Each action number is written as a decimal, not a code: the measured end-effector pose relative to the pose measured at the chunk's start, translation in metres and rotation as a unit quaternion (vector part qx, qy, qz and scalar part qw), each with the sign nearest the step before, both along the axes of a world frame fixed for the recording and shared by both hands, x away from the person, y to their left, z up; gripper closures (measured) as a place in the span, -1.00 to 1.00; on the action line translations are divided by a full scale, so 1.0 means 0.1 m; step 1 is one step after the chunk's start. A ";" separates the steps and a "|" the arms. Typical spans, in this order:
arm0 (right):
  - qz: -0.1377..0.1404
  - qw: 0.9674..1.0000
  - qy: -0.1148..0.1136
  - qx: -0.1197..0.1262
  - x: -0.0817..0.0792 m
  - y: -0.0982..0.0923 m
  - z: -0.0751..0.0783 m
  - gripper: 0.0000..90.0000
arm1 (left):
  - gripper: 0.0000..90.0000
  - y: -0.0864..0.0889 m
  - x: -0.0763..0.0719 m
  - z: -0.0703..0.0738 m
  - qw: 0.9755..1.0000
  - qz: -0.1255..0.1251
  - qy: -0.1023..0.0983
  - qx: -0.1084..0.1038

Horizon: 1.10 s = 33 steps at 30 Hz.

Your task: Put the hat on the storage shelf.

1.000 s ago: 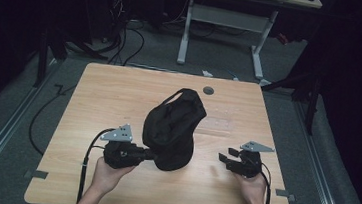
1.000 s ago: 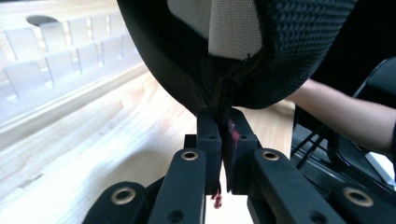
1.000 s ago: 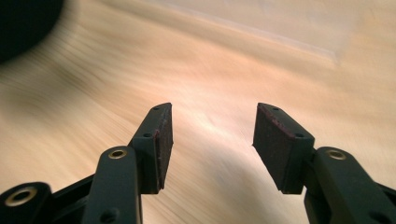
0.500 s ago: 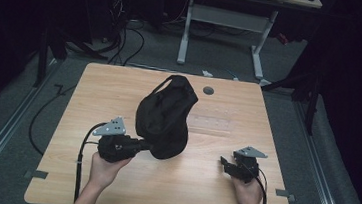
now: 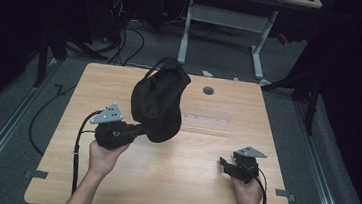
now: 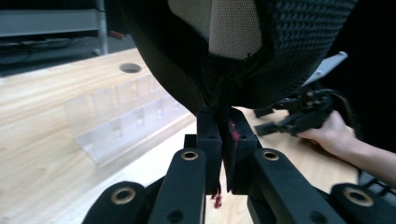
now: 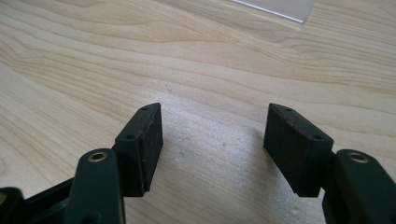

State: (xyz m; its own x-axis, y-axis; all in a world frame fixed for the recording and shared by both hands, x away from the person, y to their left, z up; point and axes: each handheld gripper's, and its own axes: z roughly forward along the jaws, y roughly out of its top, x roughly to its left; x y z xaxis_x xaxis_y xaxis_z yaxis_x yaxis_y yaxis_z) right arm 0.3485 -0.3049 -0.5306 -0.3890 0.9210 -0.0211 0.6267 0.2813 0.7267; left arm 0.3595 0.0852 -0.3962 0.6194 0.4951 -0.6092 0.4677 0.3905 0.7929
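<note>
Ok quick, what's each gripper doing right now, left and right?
Left gripper: shut on the black bag.
Right gripper: open, jaws just opened wider, nothing between them.

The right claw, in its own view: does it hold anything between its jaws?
No, the right claw stands open, and between its jaws there is just the bare wooden table.

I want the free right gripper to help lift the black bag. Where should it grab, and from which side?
Probably the strap loop at the top of the black bag, approached from the right. The left gripper is shut on the bag's lower edge, and the loop is thin enough for the open right gripper, which sits low over the table.
</note>
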 end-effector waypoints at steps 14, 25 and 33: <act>0.001 1.000 0.002 0.001 0.00 0.00 0.00 -0.18 | 0.92 -0.07 0.30 0.09 0.998 0.049 -0.018 0.032; 0.002 1.000 0.002 0.002 0.00 0.00 0.00 -0.20 | 0.92 -0.14 0.51 -0.01 0.994 0.087 -0.019 0.066; 0.002 1.000 0.002 0.001 0.00 0.00 0.00 -0.20 | 0.92 -0.21 0.63 -0.06 0.991 0.106 -0.024 0.081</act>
State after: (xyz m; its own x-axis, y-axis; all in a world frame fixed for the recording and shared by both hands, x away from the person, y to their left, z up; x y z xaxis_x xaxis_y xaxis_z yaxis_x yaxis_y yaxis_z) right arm 0.3482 -0.3045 -0.5305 -0.3929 0.9194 -0.0167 0.6287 0.2818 0.7248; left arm 0.4224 0.0640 -0.4023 0.5173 0.7056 -0.4844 0.3494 0.3425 0.8721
